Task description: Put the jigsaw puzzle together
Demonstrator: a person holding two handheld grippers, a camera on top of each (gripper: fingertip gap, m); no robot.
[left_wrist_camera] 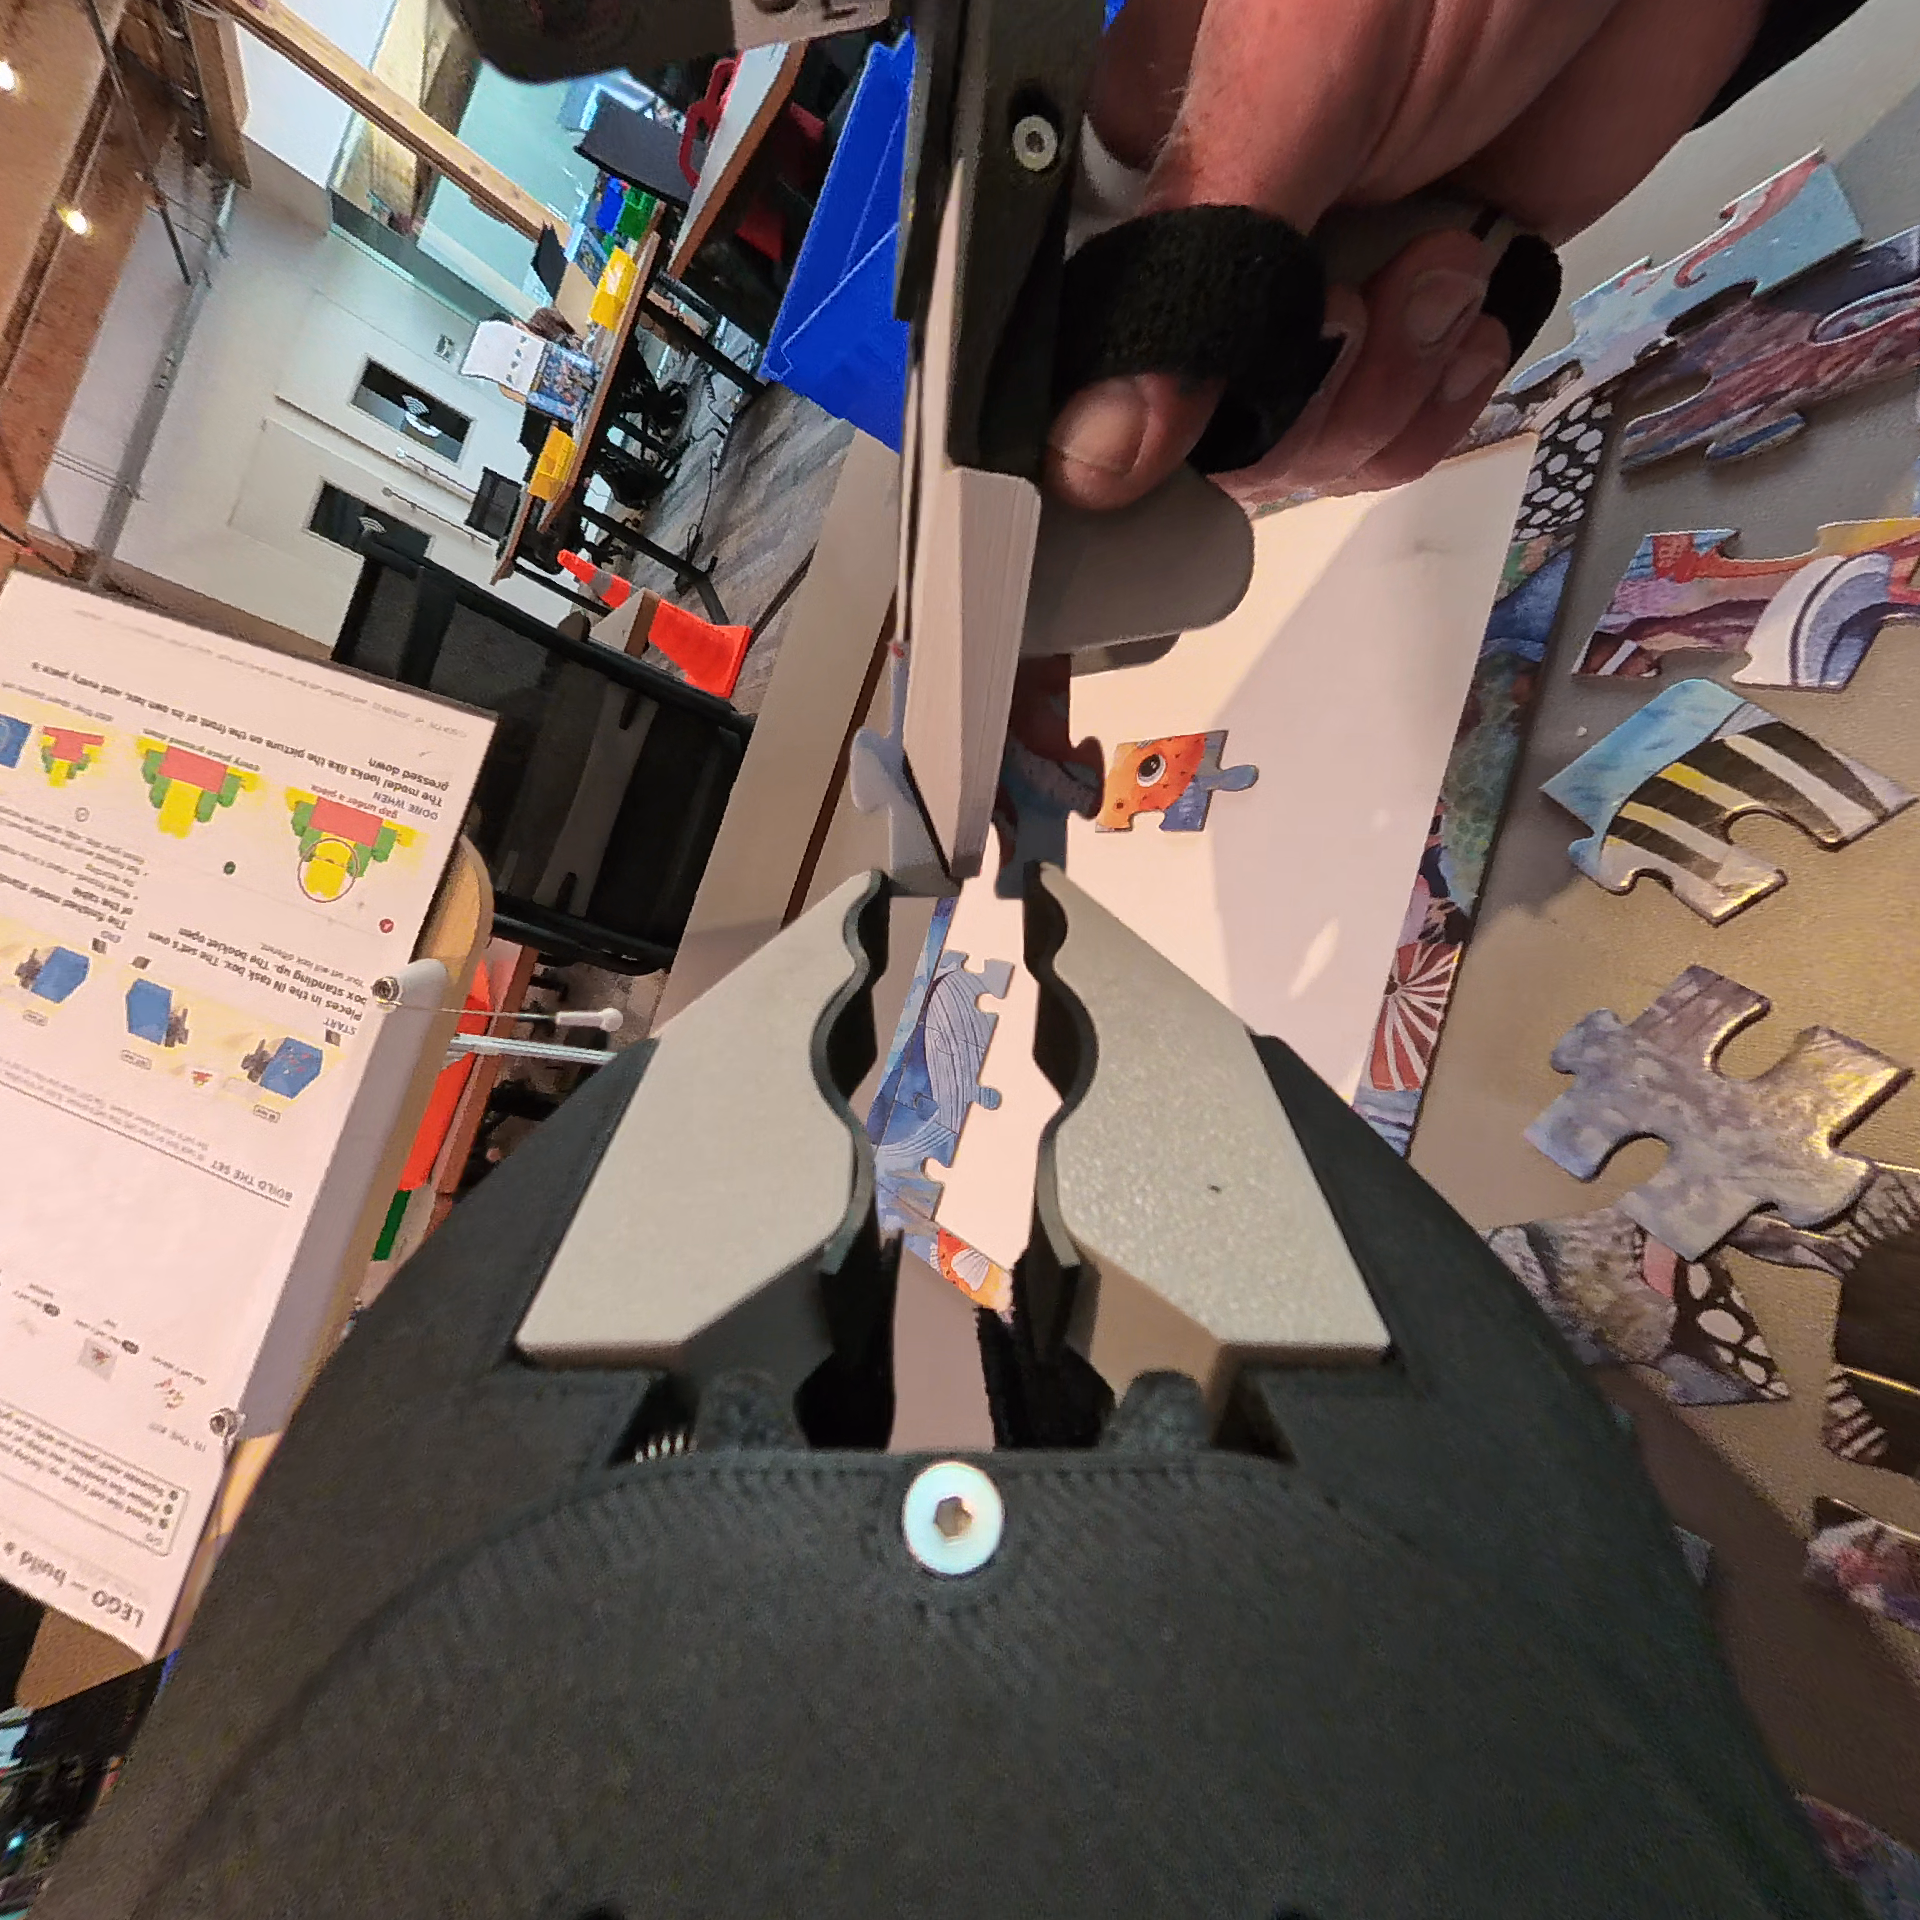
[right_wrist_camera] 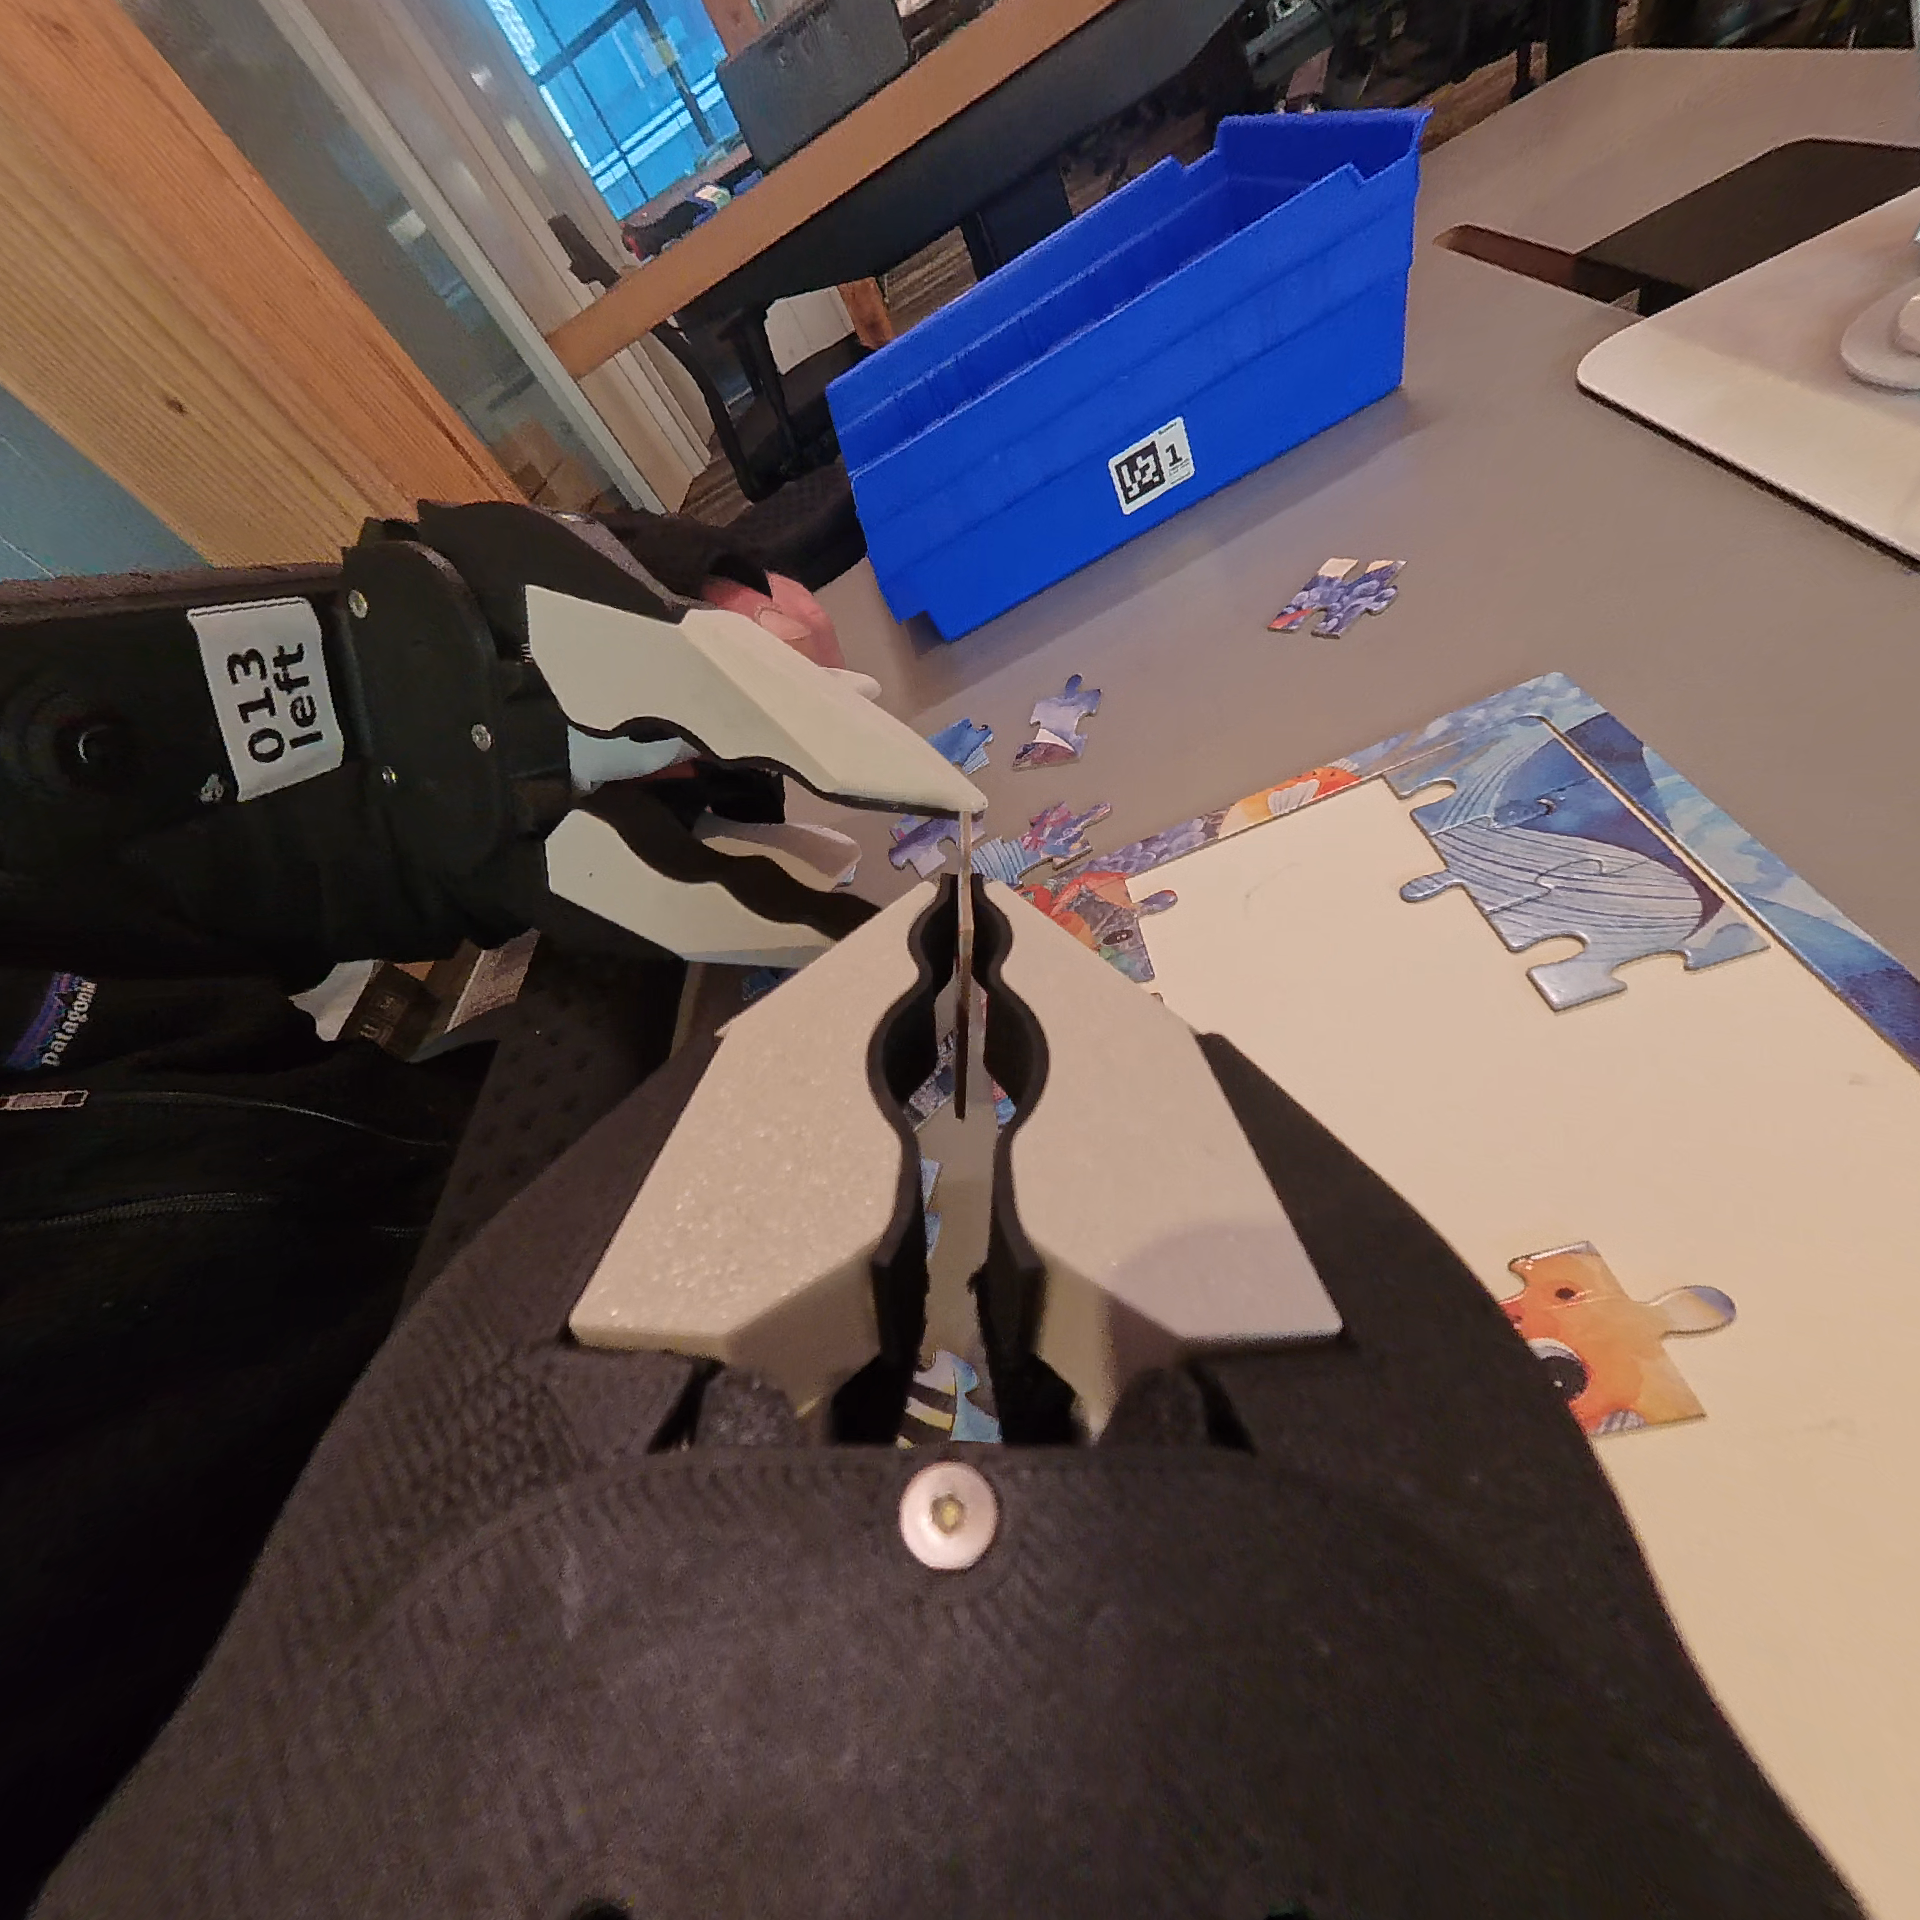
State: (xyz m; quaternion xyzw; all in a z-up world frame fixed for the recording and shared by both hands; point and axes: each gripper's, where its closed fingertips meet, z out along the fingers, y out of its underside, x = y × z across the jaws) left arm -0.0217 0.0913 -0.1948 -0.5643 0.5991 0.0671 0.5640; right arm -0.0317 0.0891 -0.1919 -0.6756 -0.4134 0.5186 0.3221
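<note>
Each claw, the left claw (left_wrist_camera: 961, 894) and the right claw (right_wrist_camera: 964, 883), is showing pale grey fingers (right_wrist_camera: 790, 1132) with wavy black inner pads on a textured black body bearing a silver hex screw (right_wrist_camera: 948, 1515), while black fabric straps (left_wrist_camera: 1195, 332) are wrapping the person's fingers and a dark zipped jacket sleeve (right_wrist_camera: 156, 1195) is showing.

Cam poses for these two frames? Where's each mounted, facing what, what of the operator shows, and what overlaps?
Left wrist view: on the left gripper, looking along its open fingers over the puzzle board to the room beyond; the hand holding the right gripper shows.
Right wrist view: on the right gripper, shut on a puzzle piece seen edge-on, facing the blue bin; the left gripper shows, plus a dark sleeve.
Shared: board, blue bin, orange fish piece, both grippers.
</note>
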